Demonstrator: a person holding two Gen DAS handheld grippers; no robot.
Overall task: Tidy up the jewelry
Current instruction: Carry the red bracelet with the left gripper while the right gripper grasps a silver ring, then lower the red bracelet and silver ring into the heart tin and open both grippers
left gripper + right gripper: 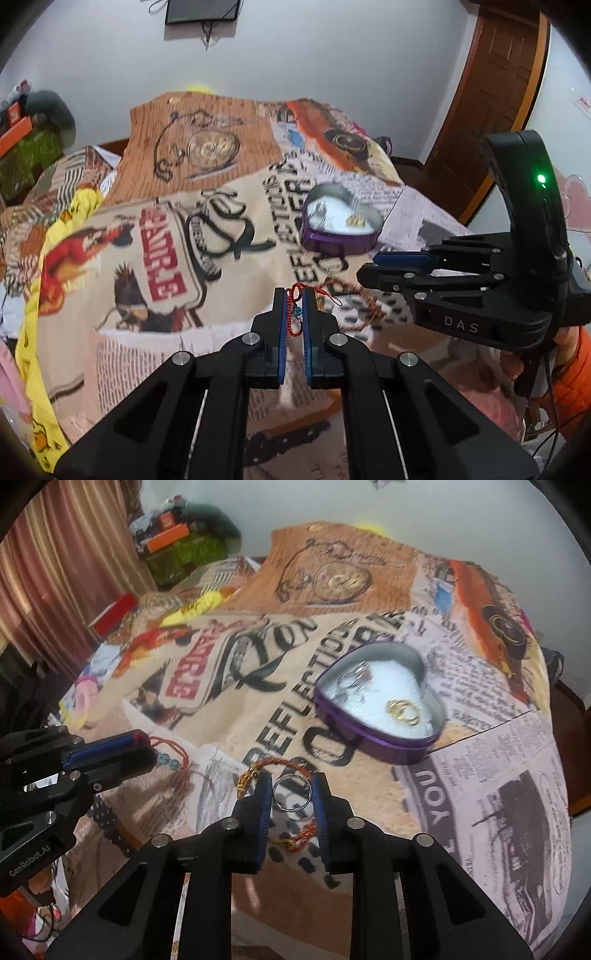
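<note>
Ring [292, 791] sits pinched in right claw [291, 794]; left claw [294, 308] grips red cord bracelet [293, 314].

The right gripper [373, 266] carries raised letters "DAS" on its black body in the left wrist view. In the right wrist view the left gripper [147, 749] bears "GenRobot.AI" in pale letters on its side. The printed cloth [480, 812] shows large black "REFLECTIONS" running diagonally, a white "YOU" on a dark band near the lower right, and red block letters on a label shape that cannot be read for certain. The small newsprint columns are too blurred to read.
</note>
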